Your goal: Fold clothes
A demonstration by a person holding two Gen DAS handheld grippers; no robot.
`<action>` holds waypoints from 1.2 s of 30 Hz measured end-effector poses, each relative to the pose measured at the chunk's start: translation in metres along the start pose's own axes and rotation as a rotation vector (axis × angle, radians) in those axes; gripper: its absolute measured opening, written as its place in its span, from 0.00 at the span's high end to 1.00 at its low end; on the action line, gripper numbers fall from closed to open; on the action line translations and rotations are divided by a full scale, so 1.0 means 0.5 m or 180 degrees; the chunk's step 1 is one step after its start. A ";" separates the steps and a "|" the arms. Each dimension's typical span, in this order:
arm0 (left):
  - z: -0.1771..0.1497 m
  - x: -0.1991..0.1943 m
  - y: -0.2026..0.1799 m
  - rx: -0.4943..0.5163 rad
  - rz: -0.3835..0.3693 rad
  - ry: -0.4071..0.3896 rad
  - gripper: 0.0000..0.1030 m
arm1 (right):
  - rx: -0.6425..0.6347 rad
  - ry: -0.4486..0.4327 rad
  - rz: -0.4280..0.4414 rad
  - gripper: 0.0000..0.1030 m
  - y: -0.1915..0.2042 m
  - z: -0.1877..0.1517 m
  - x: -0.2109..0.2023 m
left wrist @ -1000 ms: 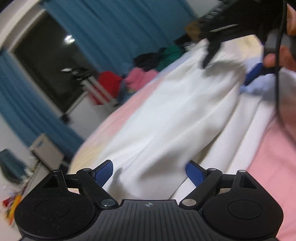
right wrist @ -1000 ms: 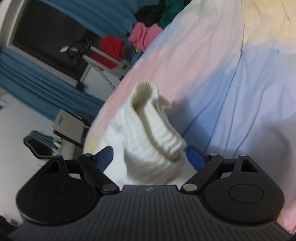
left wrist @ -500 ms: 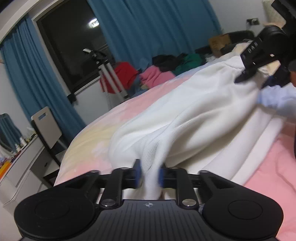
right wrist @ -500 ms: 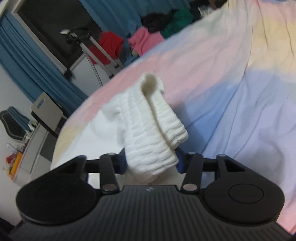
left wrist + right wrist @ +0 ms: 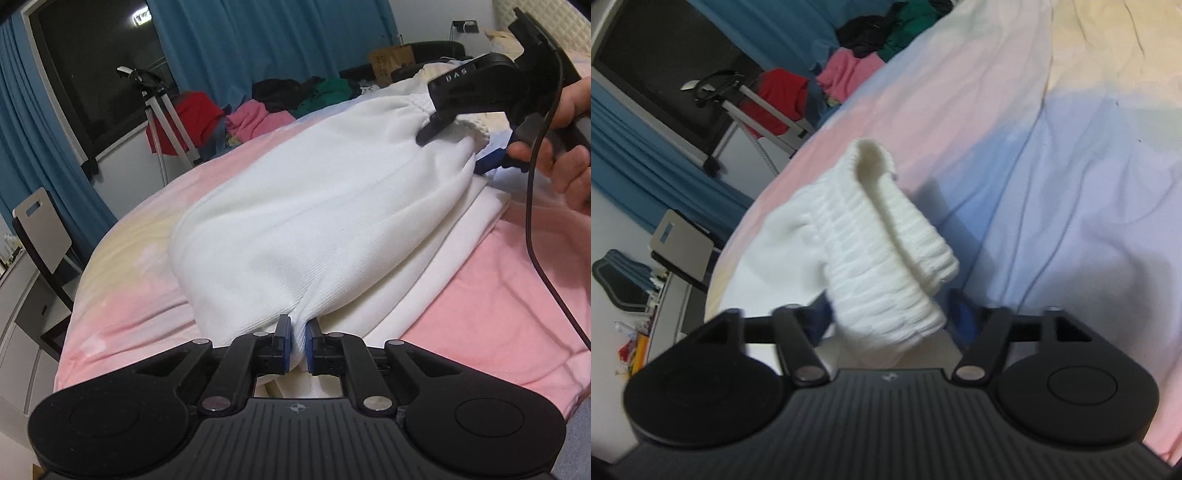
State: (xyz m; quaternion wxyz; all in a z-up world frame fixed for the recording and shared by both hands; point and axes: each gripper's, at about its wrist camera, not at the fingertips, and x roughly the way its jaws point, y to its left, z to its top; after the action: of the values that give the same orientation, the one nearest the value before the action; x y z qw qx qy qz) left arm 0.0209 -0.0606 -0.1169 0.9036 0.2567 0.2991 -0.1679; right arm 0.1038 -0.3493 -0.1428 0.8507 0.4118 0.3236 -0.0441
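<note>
The white garment [image 5: 314, 206] looks soft, light and limp, a fine knit that sags between holds and will bunch or slip if gripped by too little cloth; the thick ribbed band [image 5: 886, 258] should give a surer hold than the smooth body. It is plain white, gathered into folds, with a ribbed, elastic-looking end. It lies across the middle of the bed [image 5: 498, 288], over the pink part of the sheet, one layer lifted over another. The left tool [image 5: 298, 341] is closed almost fully, pinching a tuck of cloth at the near end. The right tool [image 5: 890, 321] grips the ribbed band at the far end, its fingers partly closed around the bunch.
</note>
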 end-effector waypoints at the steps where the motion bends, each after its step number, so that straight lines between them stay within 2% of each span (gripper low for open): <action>1: -0.003 0.000 0.001 -0.0004 -0.0006 0.0010 0.91 | 0.0079 -0.0020 0.0075 0.17 -0.008 -0.006 0.004; 6: -0.006 0.020 0.025 -0.0186 -0.0107 0.0016 0.89 | 0.0472 0.0211 0.0427 0.11 -0.043 -0.022 0.071; 10: -0.010 0.022 0.043 -0.0364 -0.0162 0.0052 0.89 | 0.0156 0.0180 0.0480 0.11 -0.006 -0.031 0.063; 17: 0.002 0.039 0.055 -0.0403 -0.0140 0.0076 0.88 | -0.0236 -0.0226 0.0755 0.11 0.055 -0.039 -0.011; 19: 0.002 0.037 0.054 -0.0411 -0.0145 0.0082 0.88 | -0.0314 -0.0210 0.0698 0.11 0.061 -0.039 -0.007; 21: 0.001 0.040 0.056 -0.0422 -0.0165 0.0092 0.88 | -0.0467 -0.0105 0.0451 0.11 0.071 -0.047 0.008; 23: 0.000 0.046 0.059 -0.0474 -0.0179 0.0114 0.88 | -0.0456 -0.0100 0.0326 0.11 0.071 -0.055 0.013; 29: 0.002 0.047 0.060 -0.0568 -0.0179 0.0135 0.87 | 0.0310 -0.0189 0.0521 0.12 0.025 -0.045 -0.050; 33: 0.004 0.046 0.059 -0.0618 -0.0163 0.0165 0.87 | 0.0357 -0.0012 0.0283 0.12 0.005 -0.042 -0.076; 36: 0.005 0.045 0.057 -0.0638 -0.0155 0.0172 0.87 | 0.0454 0.0131 0.0135 0.12 -0.010 -0.047 -0.053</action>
State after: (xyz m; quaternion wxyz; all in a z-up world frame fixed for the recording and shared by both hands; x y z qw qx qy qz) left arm 0.0523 -0.0421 -0.1188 0.9120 0.1622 0.3447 -0.1521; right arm 0.0691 -0.3404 -0.1412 0.8132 0.4789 0.3283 -0.0406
